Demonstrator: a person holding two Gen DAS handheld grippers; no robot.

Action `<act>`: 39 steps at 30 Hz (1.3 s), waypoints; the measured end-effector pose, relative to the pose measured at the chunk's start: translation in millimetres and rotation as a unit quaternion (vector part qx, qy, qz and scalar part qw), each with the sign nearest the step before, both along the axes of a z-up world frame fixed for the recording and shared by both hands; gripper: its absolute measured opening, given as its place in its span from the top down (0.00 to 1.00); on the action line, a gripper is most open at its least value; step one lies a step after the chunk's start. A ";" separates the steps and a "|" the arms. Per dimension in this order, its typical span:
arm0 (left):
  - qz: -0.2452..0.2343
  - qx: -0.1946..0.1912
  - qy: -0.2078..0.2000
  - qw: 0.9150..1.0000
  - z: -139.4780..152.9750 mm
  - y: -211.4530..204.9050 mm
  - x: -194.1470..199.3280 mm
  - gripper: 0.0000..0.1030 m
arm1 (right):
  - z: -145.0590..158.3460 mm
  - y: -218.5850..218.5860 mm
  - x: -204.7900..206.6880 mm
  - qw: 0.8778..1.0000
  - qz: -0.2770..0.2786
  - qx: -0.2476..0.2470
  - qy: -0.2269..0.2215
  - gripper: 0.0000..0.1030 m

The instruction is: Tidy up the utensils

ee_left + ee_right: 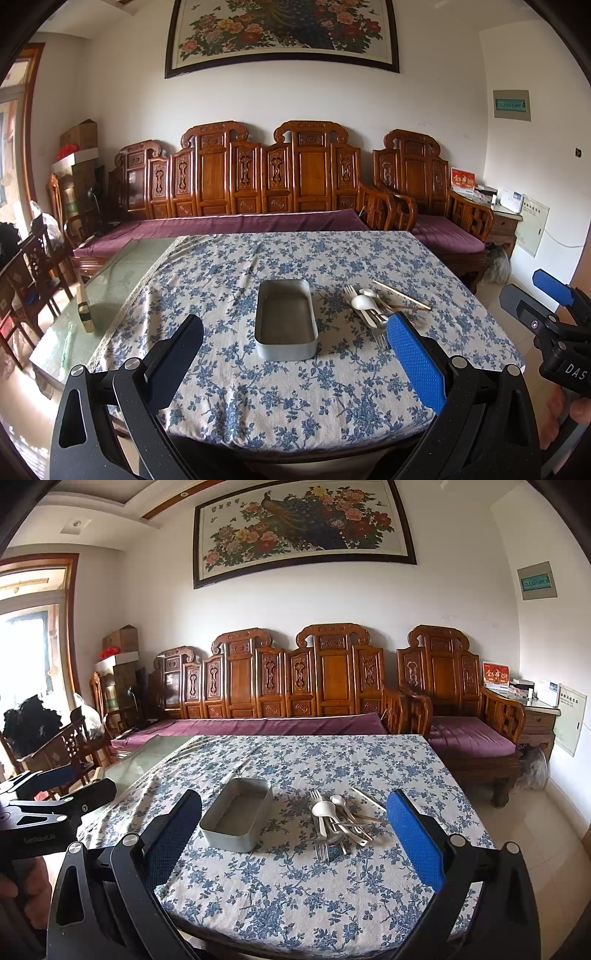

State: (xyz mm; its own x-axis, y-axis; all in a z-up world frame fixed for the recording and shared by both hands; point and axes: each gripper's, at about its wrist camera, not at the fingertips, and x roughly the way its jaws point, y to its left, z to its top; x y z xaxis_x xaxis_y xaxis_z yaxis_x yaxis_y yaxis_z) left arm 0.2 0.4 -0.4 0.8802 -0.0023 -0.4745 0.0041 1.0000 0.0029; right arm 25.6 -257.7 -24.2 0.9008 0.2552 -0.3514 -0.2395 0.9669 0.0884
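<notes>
Utensils (pixel 341 821) lie beyond right gripper's (pixel 295 805) spread fingers.

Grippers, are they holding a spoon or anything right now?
No. The left gripper and the right gripper are both open and hold nothing. The spoons lie on the table.

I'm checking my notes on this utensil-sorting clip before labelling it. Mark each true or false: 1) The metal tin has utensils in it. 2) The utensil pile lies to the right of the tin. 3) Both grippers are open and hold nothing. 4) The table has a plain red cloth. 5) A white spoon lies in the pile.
1) False: the metal tin is empty.
2) True: the utensil pile lies to its right.
3) True: the left gripper and right gripper are open, holding nothing.
4) False: the tablecloth is white with blue flowers.
5) True: a white spoon lies there.
</notes>
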 end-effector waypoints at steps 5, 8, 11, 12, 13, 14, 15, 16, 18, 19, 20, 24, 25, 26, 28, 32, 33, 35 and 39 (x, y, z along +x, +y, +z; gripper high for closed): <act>0.000 0.000 0.000 1.000 0.1 0.0 -0.2 0.06 | 0.3 -0.3 0.1 1.000 0.000 0.000 0.000 0.02; 0.000 0.000 -0.001 1.000 0.1 0.0 -0.2 0.06 | 0.5 -0.5 0.2 1.000 0.000 0.000 0.000 0.02; 0.000 0.001 -0.001 1.000 0.1 -0.2 -0.2 0.06 | 0.8 -0.6 0.2 1.000 0.000 0.000 0.000 0.02; 0.000 0.001 -0.001 1.000 0.2 -0.2 -0.3 0.06 | 0.8 -0.5 0.1 1.000 0.000 0.000 0.000 0.02; 0.000 0.001 -0.001 1.000 0.1 -0.2 -0.2 0.06 | 0.8 -0.5 0.0 1.000 0.000 0.000 0.000 0.02; 0.000 0.001 -0.001 1.000 0.2 -0.3 -0.4 0.06 | 0.9 -0.4 -0.3 1.000 0.000 0.000 -0.001 0.02; 0.000 0.001 -0.001 1.000 0.2 -0.3 -0.3 0.06 | 0.9 -0.4 -0.5 1.000 0.000 0.000 0.000 0.02; 0.000 0.001 -0.001 1.000 0.2 -0.3 -0.3 0.06 | 1.0 -0.3 -0.6 1.000 0.000 0.000 -0.001 0.02; 0.000 0.001 -0.001 1.000 0.2 -0.2 -0.4 0.06 | 1.1 -0.2 -0.9 1.000 0.000 0.000 -0.001 0.02; 0.000 0.001 -0.001 1.000 0.2 -0.3 -0.3 0.06 | 1.2 -0.2 -0.9 1.000 0.000 0.000 -0.001 0.02; 0.000 0.001 -0.002 1.000 0.1 -0.3 -0.4 0.06 | 1.2 -0.2 -0.8 1.000 0.000 0.000 -0.001 0.02; 0.000 0.001 -0.002 1.000 0.0 -0.3 -0.2 0.06 | 1.4 -0.1 -1.1 1.000 0.000 0.000 -0.001 0.02; 0.000 0.002 -0.002 1.000 -0.1 -0.3 -0.2 0.06 | 1.5 -0.3 -0.9 1.000 0.000 0.000 -0.001 0.02; 0.000 0.001 -0.001 1.000 -0.1 -0.2 -0.1 0.06 | 1.5 -0.1 -1.2 1.000 0.000 0.000 -0.001 0.02; -0.001 0.001 -0.001 1.000 0.4 -2.6 -1.8 0.06 | 1.7 -0.3 -0.9 1.000 0.000 0.001 -0.001 0.02; 0.000 0.001 -0.002 1.000 0.3 -2.5 -1.8 0.06 | 1.9 -0.4 -1.2 1.000 0.000 0.000 -0.001 0.02; -0.001 0.001 -0.002 1.000 0.2 -3.1 -2.0 0.06 | 1.8 -0.3 -1.4 1.000 0.000 0.001 -0.001 0.02; -0.001 0.002 -0.002 1.000 0.2 -3.2 -1.9 0.06 | 2.0 -0.5 -1.2 1.000 0.000 0.001 -0.001 0.02; -0.001 0.002 -0.002 1.000 0.3 -2.8 -1.9 0.06 | 2.2 -0.8 -1.5 1.000 0.000 0.001 -0.001 0.02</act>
State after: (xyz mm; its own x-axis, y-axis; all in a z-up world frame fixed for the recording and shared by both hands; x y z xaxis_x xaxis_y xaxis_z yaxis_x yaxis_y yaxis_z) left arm -1.7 -2.5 0.0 0.8822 -0.0015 -0.4709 0.0051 1.0000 0.0065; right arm 24.1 -258.5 -22.1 0.9019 0.2550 -0.3486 -0.2390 0.9669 0.0890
